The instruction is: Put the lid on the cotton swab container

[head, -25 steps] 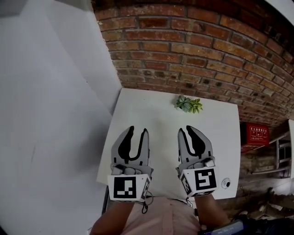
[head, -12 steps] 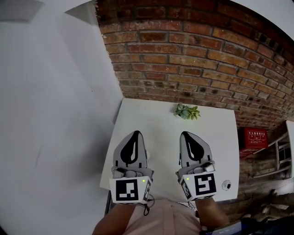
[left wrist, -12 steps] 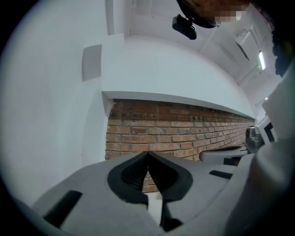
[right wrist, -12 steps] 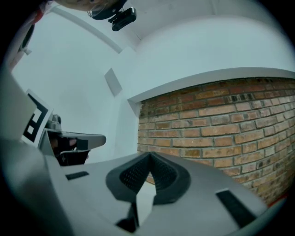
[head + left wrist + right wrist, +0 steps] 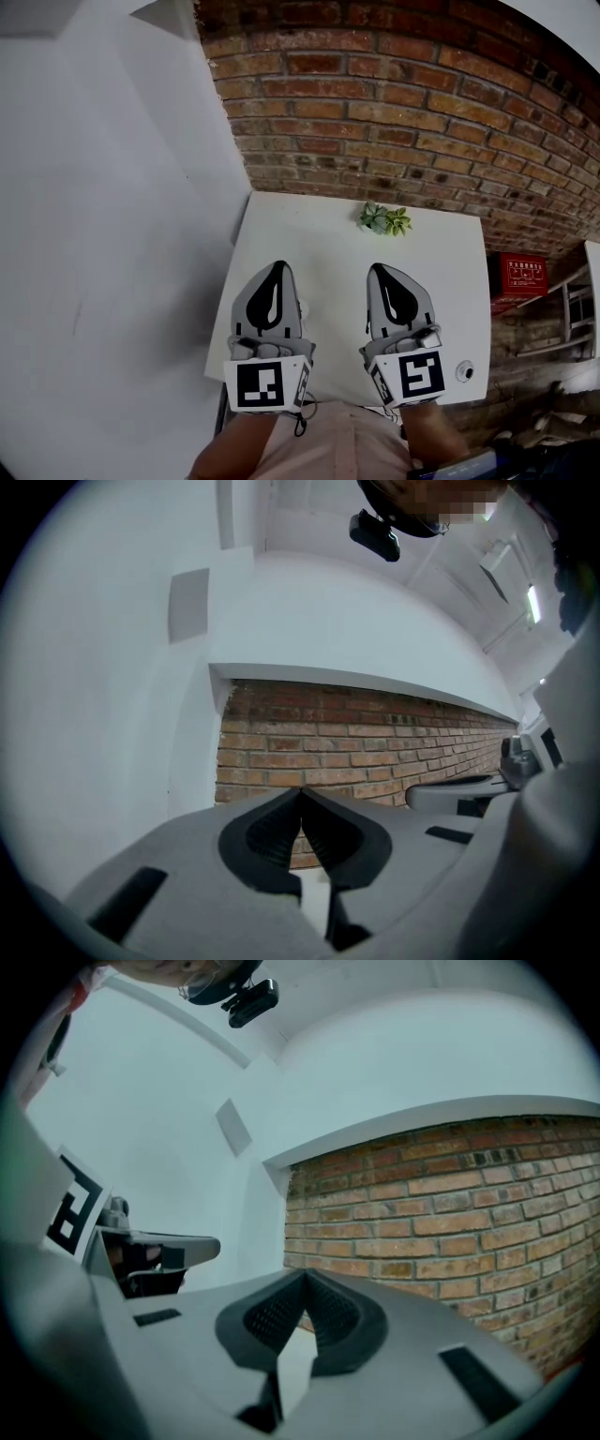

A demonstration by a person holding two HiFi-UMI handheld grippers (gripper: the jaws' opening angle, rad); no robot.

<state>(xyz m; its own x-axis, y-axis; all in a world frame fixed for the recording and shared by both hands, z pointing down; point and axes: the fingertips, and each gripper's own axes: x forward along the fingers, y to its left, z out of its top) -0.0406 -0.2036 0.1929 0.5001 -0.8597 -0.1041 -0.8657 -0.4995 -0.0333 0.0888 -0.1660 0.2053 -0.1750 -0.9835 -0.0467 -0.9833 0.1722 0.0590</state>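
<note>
Neither the cotton swab container nor its lid shows in any view. In the head view both grippers hover side by side over the near half of a white table (image 5: 328, 239). My left gripper (image 5: 277, 266) is shut, tips touching, with nothing between them. My right gripper (image 5: 380, 267) is also shut and empty. In the left gripper view, the left gripper (image 5: 301, 789) shows its dark pads meeting at a point, aimed at a brick wall. The right gripper view shows the right gripper (image 5: 305, 1273) with its pads closed the same way.
A small green plant (image 5: 385, 218) stands at the table's far edge against the brick wall (image 5: 394, 112). A small round white thing (image 5: 464, 371) lies near the front right corner. A white wall (image 5: 112, 234) borders the left side; a red box (image 5: 523, 274) sits beyond the right edge.
Both grippers stood open a second ago and have shut on nothing. The view has shifted slightly; the hands stay over the same part of the table.
</note>
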